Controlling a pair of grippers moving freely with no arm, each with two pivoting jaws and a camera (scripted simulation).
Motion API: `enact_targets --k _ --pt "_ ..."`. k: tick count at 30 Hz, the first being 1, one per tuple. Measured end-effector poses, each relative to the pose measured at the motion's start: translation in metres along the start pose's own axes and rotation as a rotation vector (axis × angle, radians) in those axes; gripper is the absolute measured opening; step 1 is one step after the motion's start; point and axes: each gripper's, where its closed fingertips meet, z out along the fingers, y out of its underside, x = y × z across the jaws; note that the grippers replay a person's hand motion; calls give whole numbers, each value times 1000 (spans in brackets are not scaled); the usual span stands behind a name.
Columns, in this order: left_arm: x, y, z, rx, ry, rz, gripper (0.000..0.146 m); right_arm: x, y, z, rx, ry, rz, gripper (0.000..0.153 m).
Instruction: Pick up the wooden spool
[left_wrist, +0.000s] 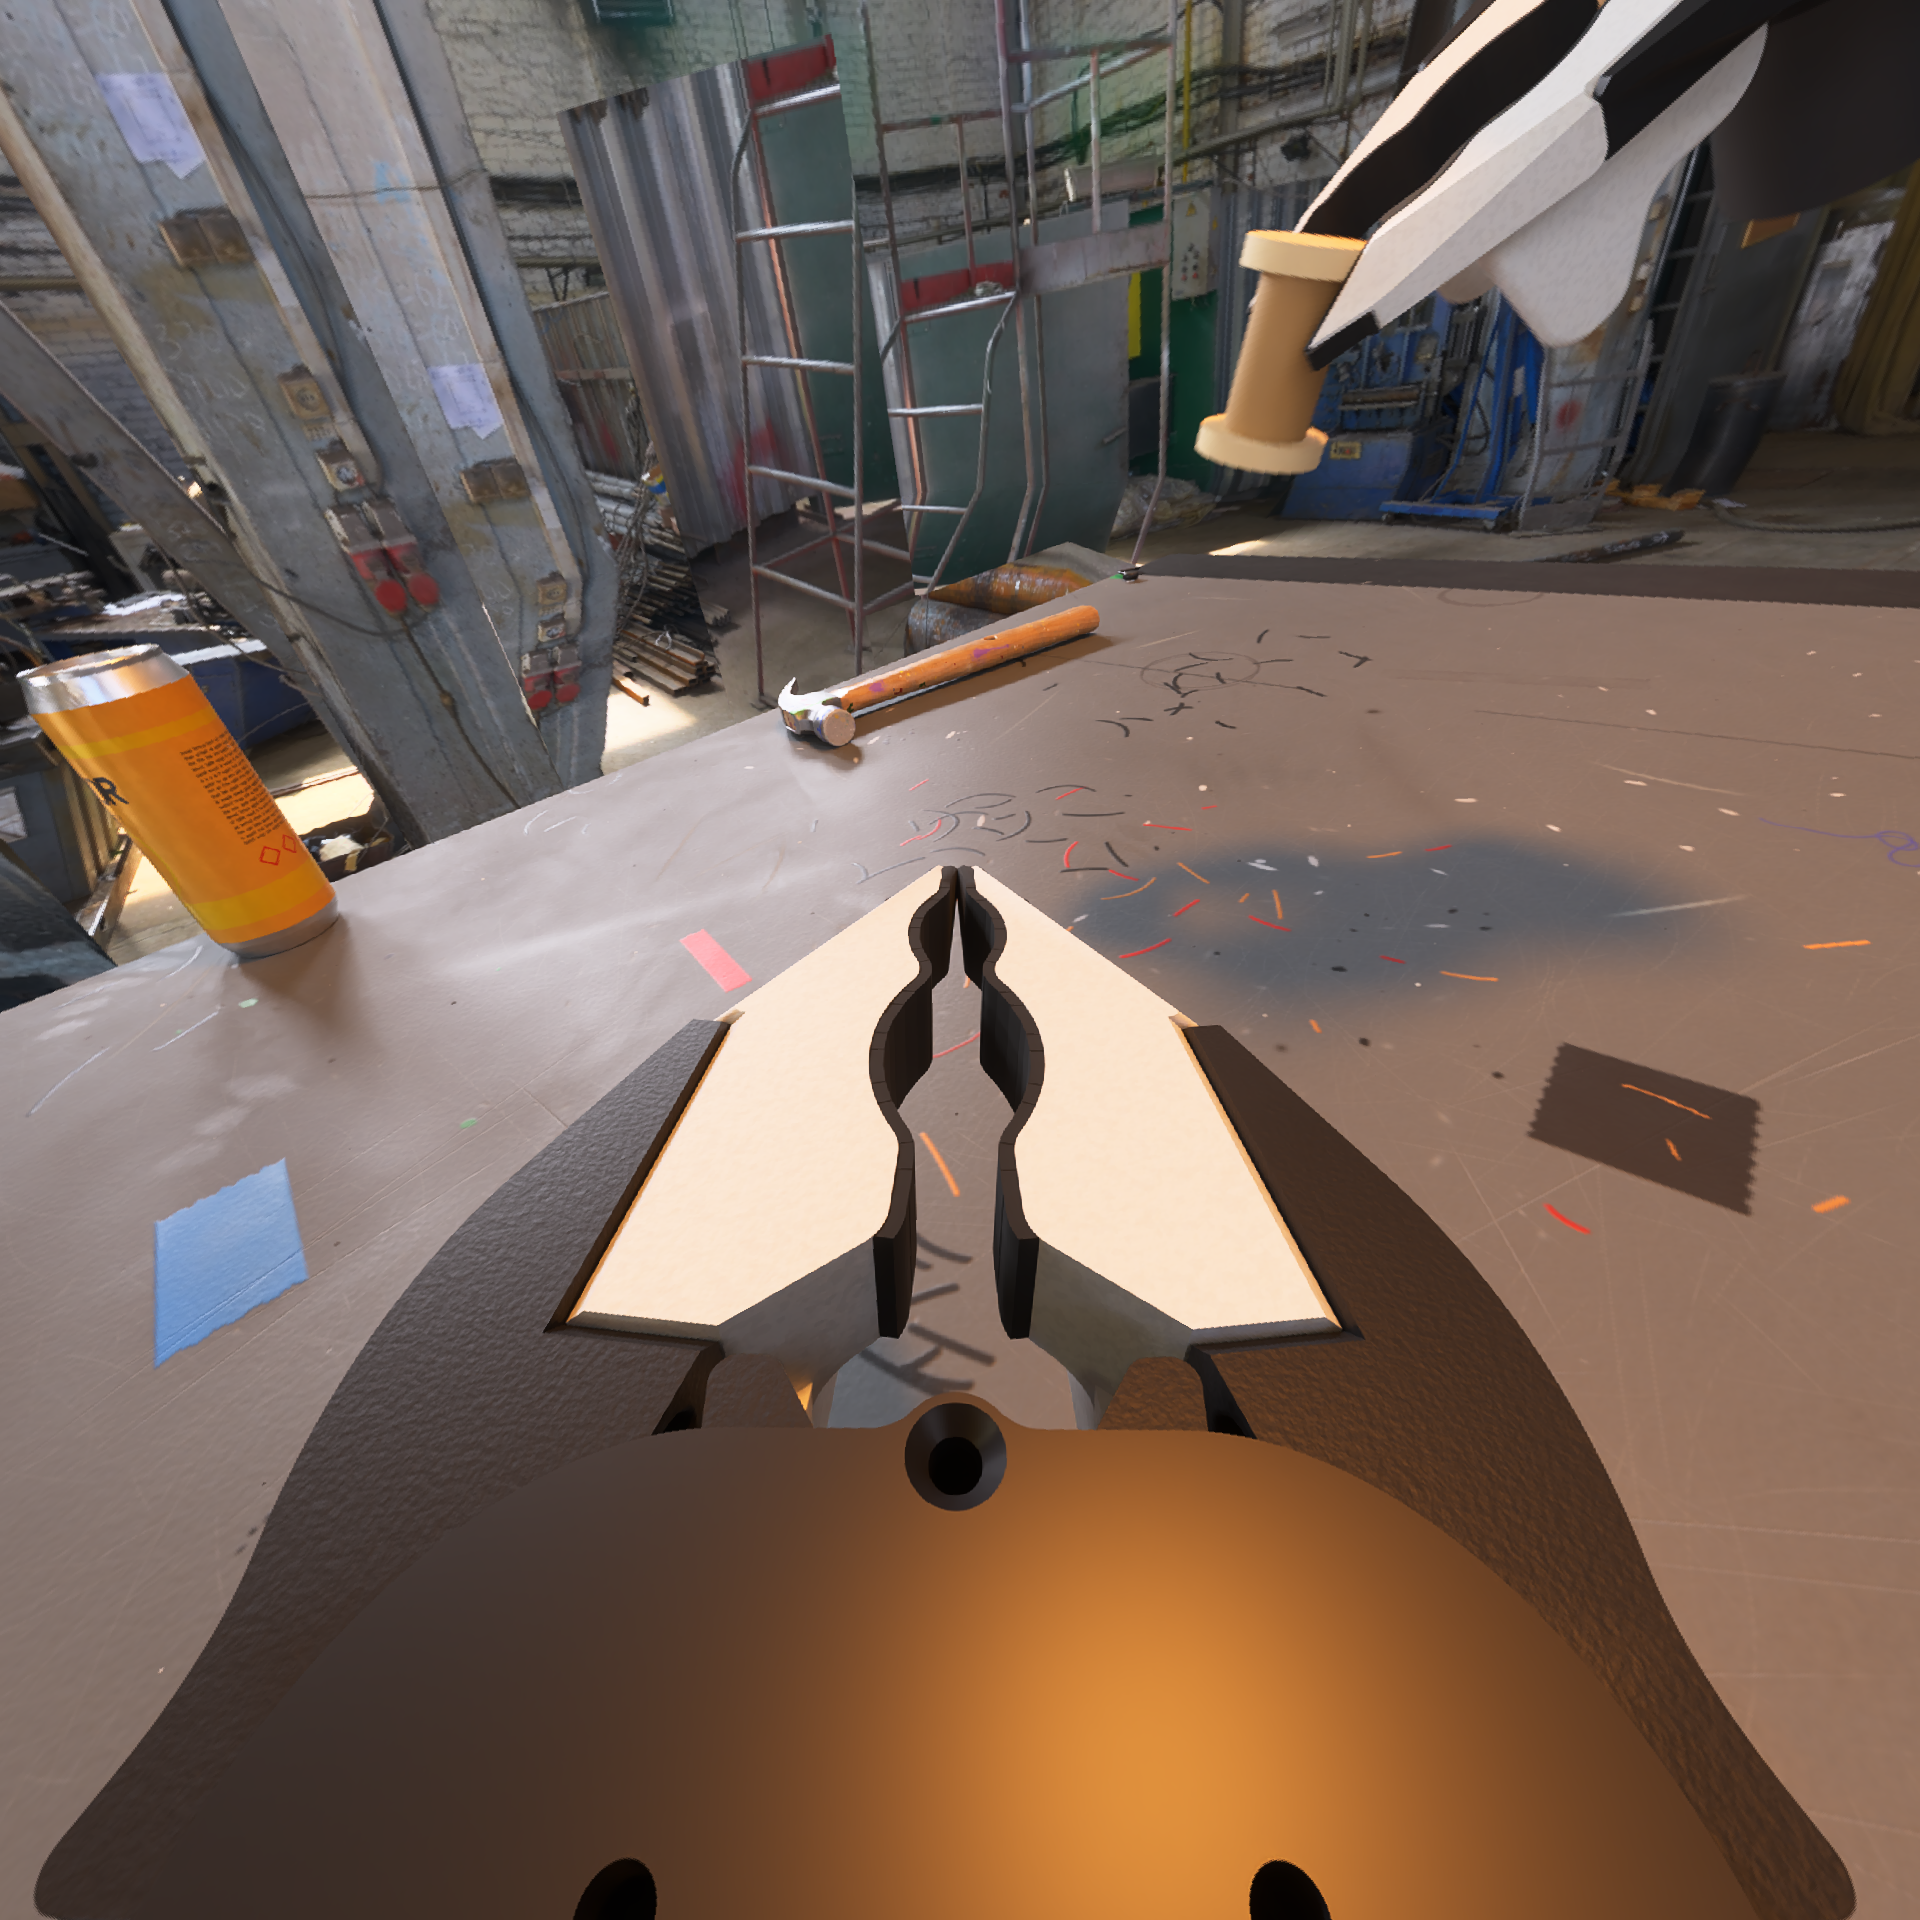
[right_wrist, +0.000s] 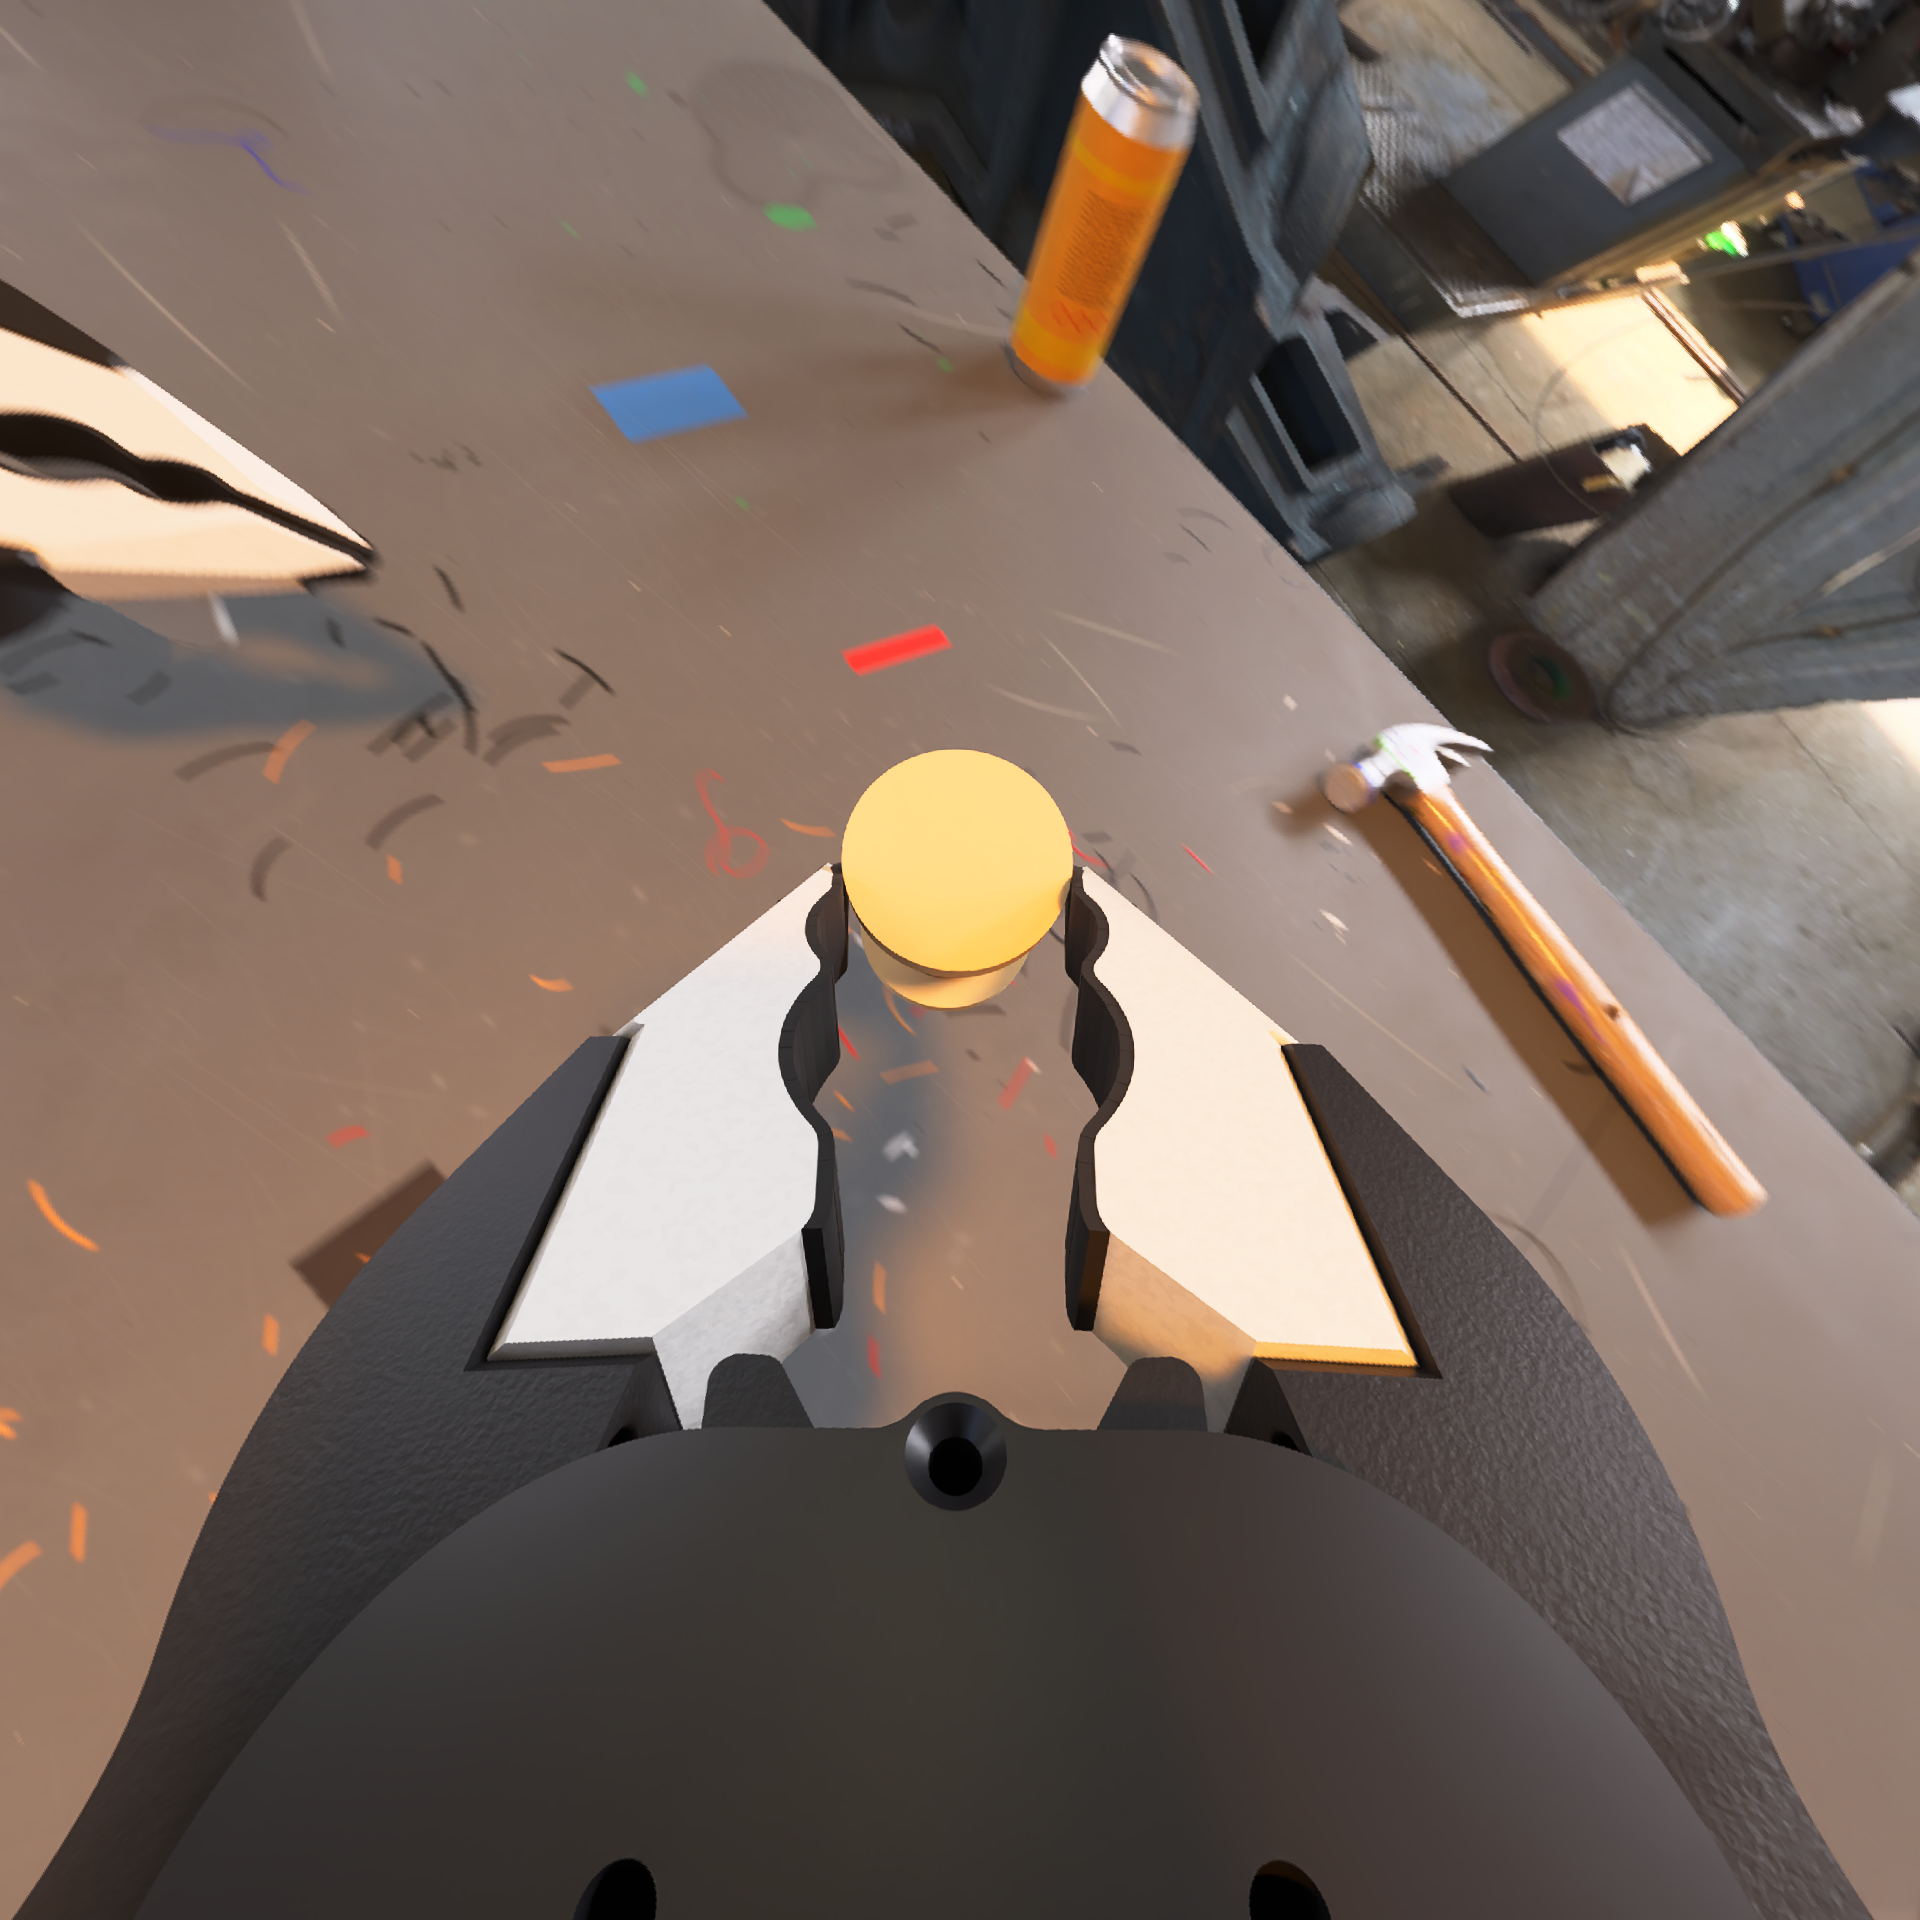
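Observation:
The wooden spool (left_wrist: 1273, 353) is pale tan with two flanged ends. It hangs in the air high above the brown table (left_wrist: 1455, 748), held near its top by my right gripper (left_wrist: 1340, 301). In the right wrist view I look down on the spool's round top flange (right_wrist: 956, 868), clamped between the fingertips of my right gripper (right_wrist: 956, 894). My left gripper (left_wrist: 956, 878) is shut and empty, low over the table. It also shows at the left edge of the right wrist view (right_wrist: 353, 551).
An orange can (left_wrist: 182, 800) stands near the table's left edge and also shows in the right wrist view (right_wrist: 1101, 218). A hammer (left_wrist: 935, 670) lies by the far edge (right_wrist: 1538, 956). Flat tape patches, blue (left_wrist: 223, 1257), red (left_wrist: 715, 958) and dark (left_wrist: 1647, 1127), mark the table.

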Motion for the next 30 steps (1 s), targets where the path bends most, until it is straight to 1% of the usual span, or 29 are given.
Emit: enact_targets --k 2,5,7,9,13,18,21,24,26,28,30 --pt "0 1 0 -3 0 2 0 22 17 -13 -40 22 -3 42" --pt "0 1 1 -5 0 2 0 39 50 -24 -81 5 -21 42" --pt "1 2 1 -8 1 3 0 40 74 -28 -102 -37 -48 42" --pt "1 3 1 -12 1 6 0 39 100 -32 -157 -72 -71 42" --pt "1 5 2 -17 2 8 0 39 146 -49 -279 -112 -59 42" --pt "2 8 3 -26 8 9 0 44 177 -76 -341 -72 -36 42" --pt "3 8 3 -31 9 11 0 41 193 -89 -383 -51 -26 42" --pt "3 9 3 -33 10 10 0 34 205 -96 -409 -18 1 42" --pt "3 10 4 -35 10 9 0 29 209 -97 -424 31 17 42" --pt "3 10 4 -37 11 11 0 29 215 -99 -464 121 44 42" --pt "3 11 4 -40 11 13 0 29 221 -100 -503 235 136 42"
